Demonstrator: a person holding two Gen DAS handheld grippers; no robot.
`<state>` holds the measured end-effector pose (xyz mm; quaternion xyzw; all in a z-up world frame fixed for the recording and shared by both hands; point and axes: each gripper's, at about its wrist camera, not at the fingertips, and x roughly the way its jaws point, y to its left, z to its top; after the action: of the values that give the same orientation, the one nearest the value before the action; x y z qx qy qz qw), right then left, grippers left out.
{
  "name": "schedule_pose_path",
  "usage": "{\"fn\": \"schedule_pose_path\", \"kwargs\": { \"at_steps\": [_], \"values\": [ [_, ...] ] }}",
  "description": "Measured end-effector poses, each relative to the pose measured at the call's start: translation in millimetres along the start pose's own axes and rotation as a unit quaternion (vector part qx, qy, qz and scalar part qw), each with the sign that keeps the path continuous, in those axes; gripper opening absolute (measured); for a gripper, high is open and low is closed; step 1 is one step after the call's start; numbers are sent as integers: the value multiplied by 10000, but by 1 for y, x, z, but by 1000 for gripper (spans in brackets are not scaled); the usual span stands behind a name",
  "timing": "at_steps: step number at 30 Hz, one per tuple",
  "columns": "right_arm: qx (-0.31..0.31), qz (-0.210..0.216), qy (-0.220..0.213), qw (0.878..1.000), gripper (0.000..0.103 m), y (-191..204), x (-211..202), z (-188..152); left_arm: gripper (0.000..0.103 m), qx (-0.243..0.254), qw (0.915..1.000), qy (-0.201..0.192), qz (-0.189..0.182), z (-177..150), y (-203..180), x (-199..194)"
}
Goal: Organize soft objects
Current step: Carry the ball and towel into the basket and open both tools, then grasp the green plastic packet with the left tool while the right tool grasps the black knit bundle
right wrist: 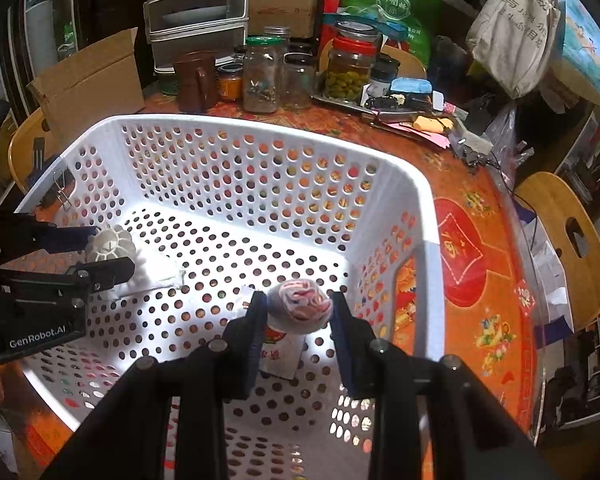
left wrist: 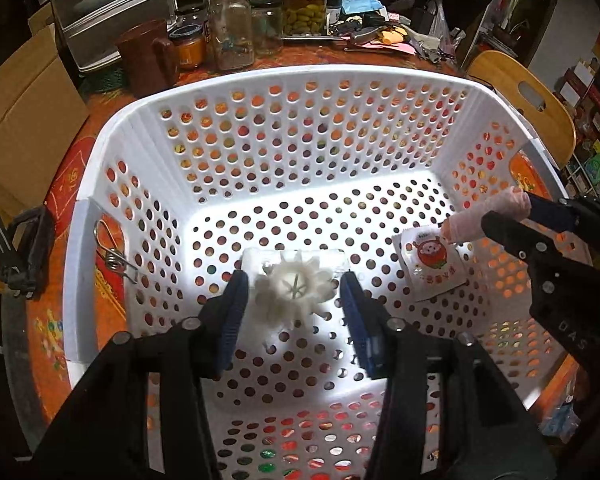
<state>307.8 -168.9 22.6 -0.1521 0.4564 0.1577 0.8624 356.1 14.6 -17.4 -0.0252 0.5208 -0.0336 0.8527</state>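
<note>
Both claws reached down into the white perforated basket [left wrist: 112, 136] on the orange patterned desk [right wrist: 480, 248]. The left claw [left wrist: 294, 300] stood parted around a white ruffled soft ball [left wrist: 294, 290], its blue pads just clear of it on both sides, low over the basket floor. The right claw [right wrist: 298, 312] was clamped on a rolled pink-and-white cloth [right wrist: 300, 306], held above a small printed packet [left wrist: 434, 262] lying on the basket floor. Jars [right wrist: 262, 76] stood behind the basket
</note>
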Motion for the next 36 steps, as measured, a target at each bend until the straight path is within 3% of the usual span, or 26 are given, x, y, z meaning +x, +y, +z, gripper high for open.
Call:
{"fn": "schedule_pose_path", "kwargs": {
  "at_steps": [2,6,8,10,12,21,26,36],
  "values": [
    [35,38,-14,10000,31,-1,-1,0,63,-31,10000,-47,-24,0,0,-2],
    [190,155,-126,9996,35,-7,-8,0,70,-27,9996,-182,-197,-2,1,-11],
    [254,173,-221,9993,56,-10,-15,-1,75,25,9991,-313,-272,-5,-3,-22],
    [290,179,-366,9987,71,-12,-26,-2,87,85,9984,-494,-274,-8,-6,-35],
    [284,194,-510,9981,76,-12,-41,-5,91,69,9972,-724,-193,-12,-6,-52],
    [330,60,-1100,9934,95,-15,-104,-26,103,160,9876,-1555,128,-45,-10,-142],
    [378,-12,-1471,9884,103,-16,-138,-42,103,189,9810,-1920,186,-70,-8,-190],
    [389,-261,-1892,9808,103,-11,-187,-74,103,236,9702,-2402,233,-132,1,-255]
  ]
}}
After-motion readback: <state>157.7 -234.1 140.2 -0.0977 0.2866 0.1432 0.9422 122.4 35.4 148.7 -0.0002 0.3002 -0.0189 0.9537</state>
